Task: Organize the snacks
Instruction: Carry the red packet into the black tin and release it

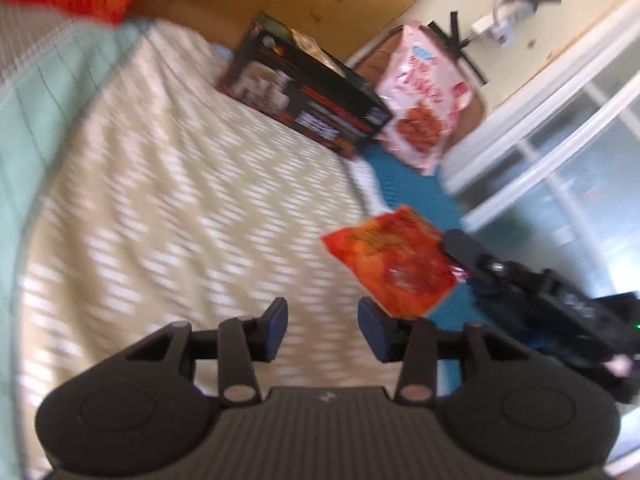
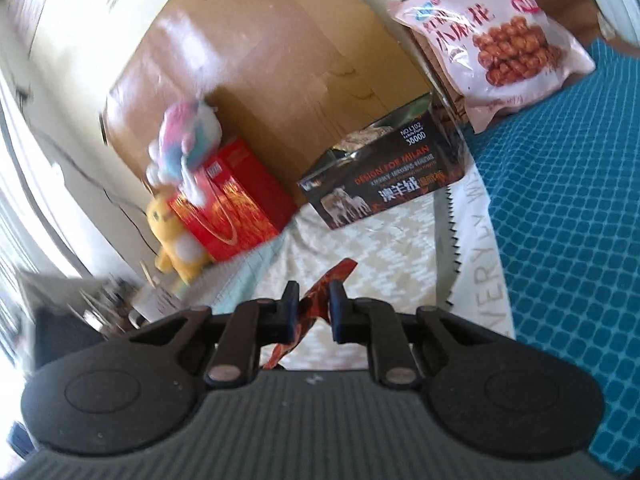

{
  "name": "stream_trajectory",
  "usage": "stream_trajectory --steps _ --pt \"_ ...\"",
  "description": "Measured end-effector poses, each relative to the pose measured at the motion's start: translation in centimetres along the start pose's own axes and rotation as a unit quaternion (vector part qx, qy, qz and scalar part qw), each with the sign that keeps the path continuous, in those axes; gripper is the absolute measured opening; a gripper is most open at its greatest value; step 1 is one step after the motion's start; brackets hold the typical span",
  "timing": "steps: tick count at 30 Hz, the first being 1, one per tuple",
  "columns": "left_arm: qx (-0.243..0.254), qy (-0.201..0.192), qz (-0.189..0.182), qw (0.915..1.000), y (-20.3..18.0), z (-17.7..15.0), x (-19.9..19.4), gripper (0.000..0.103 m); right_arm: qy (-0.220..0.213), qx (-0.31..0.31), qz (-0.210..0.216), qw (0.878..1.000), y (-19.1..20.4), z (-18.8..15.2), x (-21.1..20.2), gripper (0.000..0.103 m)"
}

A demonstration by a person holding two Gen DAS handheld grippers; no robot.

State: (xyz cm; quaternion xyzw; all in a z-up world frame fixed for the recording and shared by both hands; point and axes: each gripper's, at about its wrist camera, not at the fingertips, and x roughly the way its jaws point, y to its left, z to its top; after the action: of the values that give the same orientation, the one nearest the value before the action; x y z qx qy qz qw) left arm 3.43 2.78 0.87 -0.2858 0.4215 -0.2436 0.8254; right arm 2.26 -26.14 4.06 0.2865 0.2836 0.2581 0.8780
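My right gripper [image 2: 313,308] is shut on an orange-red snack packet [image 2: 320,300] and holds it edge-on above the patterned bed cover. In the left wrist view the same packet [image 1: 390,260] hangs flat from the right gripper [image 1: 456,252], above the cover's right edge. My left gripper [image 1: 323,330] is open and empty, just below-left of the packet. A black open-top box [image 1: 304,88] [image 2: 384,176] sits at the far end of the bed. A large pink snack bag [image 1: 424,92] [image 2: 496,40] leans beside it.
A cream zigzag bed cover [image 1: 180,208] lies over a teal quilted blanket [image 2: 568,200]. A red gift bag [image 2: 236,200] and plush toys [image 2: 176,240] stand at the far left by a brown cardboard wall [image 2: 280,60]. A window [image 1: 580,160] is at the right.
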Motion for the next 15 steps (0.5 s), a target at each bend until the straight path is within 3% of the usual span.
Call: stream_trajectory --steps 3,6,15 --pt "-0.033 0.010 -0.068 0.9971 0.6 0.0 0.3 0.050 0.002 0.040 0.020 0.999 -0.8 0.7 0.0 0.018" --pt "-0.049 0.015 -0.101 0.9936 0.7 0.2 0.8 0.050 0.013 0.077 0.042 0.996 -1.8 1.0 0.3 0.018" --pt "-0.060 0.004 -0.101 0.9931 1.7 1.9 1.1 0.050 0.017 0.091 0.036 0.995 -3.1 1.1 0.8 0.017"
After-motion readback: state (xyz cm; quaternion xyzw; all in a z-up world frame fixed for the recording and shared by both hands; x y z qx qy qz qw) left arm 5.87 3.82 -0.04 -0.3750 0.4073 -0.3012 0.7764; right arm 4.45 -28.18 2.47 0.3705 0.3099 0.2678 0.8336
